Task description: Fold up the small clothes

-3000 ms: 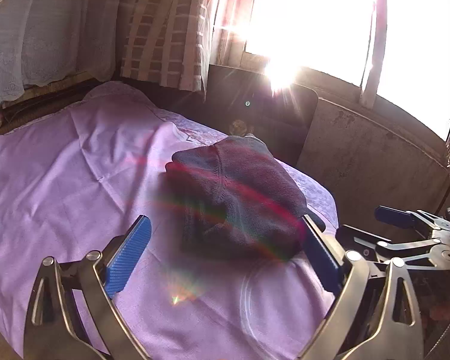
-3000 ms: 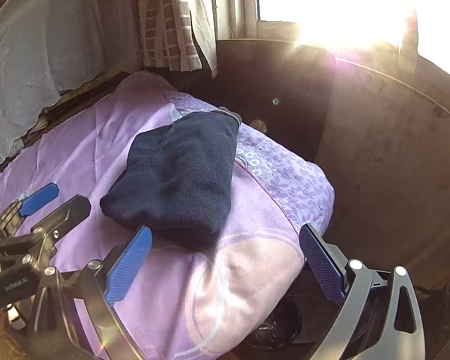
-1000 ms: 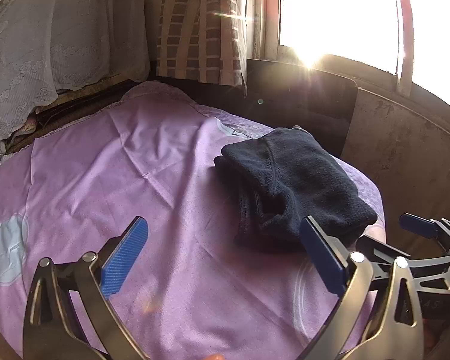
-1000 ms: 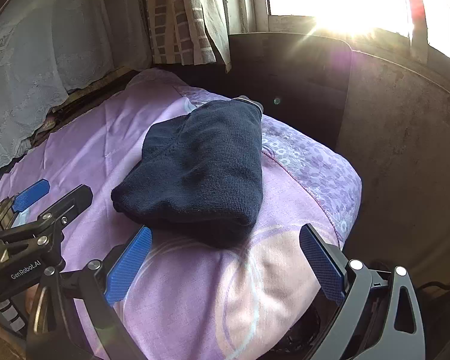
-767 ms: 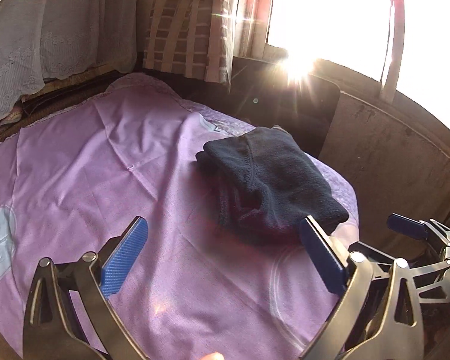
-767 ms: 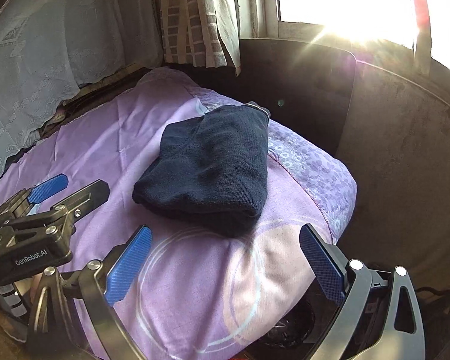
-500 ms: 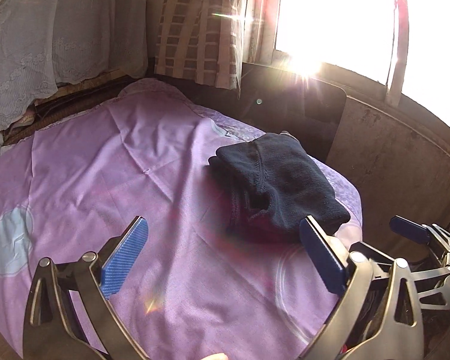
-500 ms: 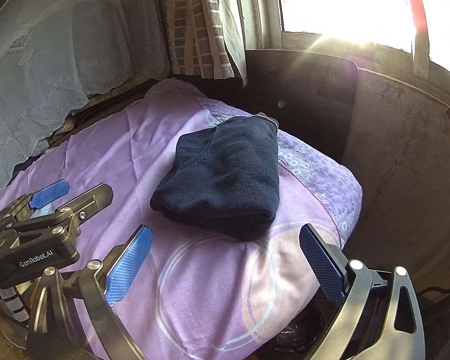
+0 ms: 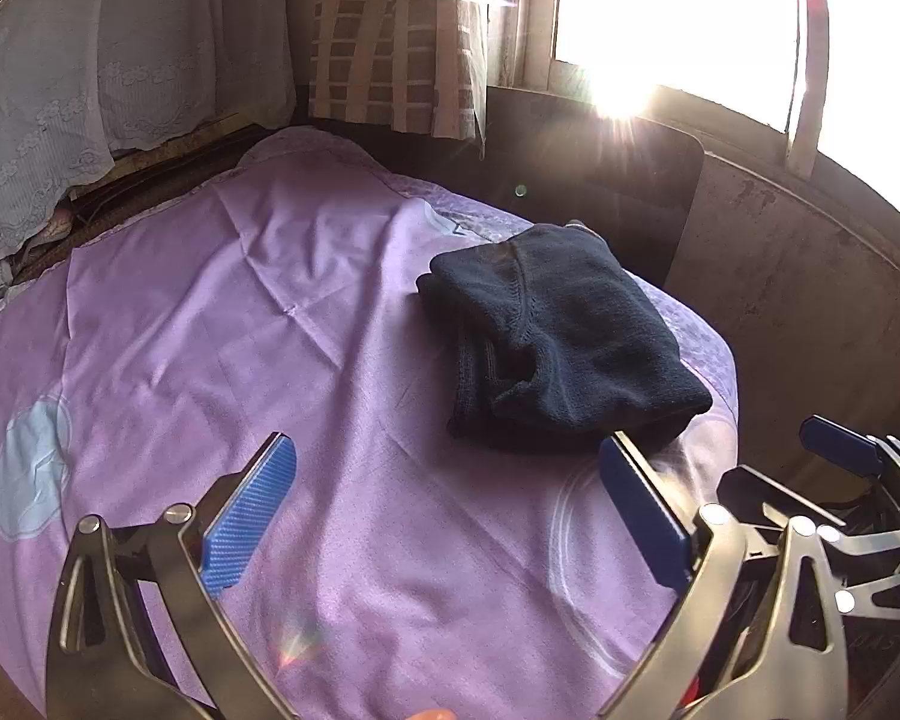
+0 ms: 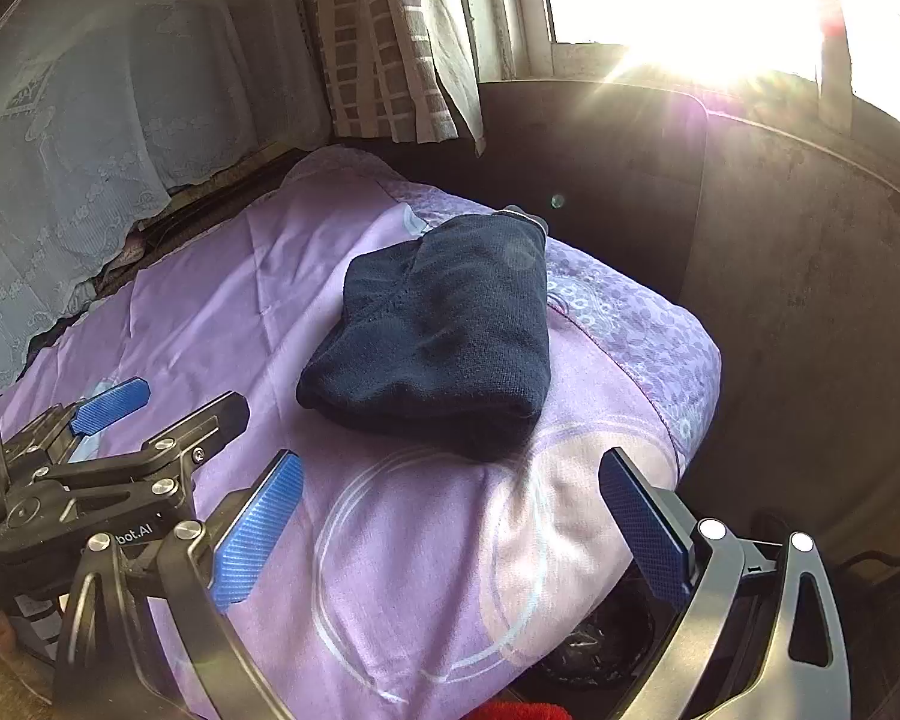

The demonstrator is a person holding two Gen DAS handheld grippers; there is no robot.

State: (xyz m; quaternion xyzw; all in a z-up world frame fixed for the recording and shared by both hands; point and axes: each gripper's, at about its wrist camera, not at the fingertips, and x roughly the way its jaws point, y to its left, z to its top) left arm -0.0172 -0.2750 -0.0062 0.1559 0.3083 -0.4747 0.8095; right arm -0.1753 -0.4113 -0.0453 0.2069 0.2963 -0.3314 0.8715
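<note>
Both grippers, left (image 9: 447, 507) and right (image 10: 450, 513), gaped wide and empty low in frame, while the folded garment (image 9: 555, 345) lay right of centre near the bedspread (image 9: 210, 330) edge, where a nudge could tip it off.

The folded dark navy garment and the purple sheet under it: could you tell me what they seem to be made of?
The folded dark navy garment looks like matte knit, probably wool or acrylic: fuzzy surface, visible stitch seam. The purple sheet seems thin woven fabric, faintly sheened, with sharp creases.

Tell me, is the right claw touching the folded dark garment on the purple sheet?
Apart. The right wrist view shows the right claw open, with bare purple sheet between its fingertips and the folded dark garment.
</note>
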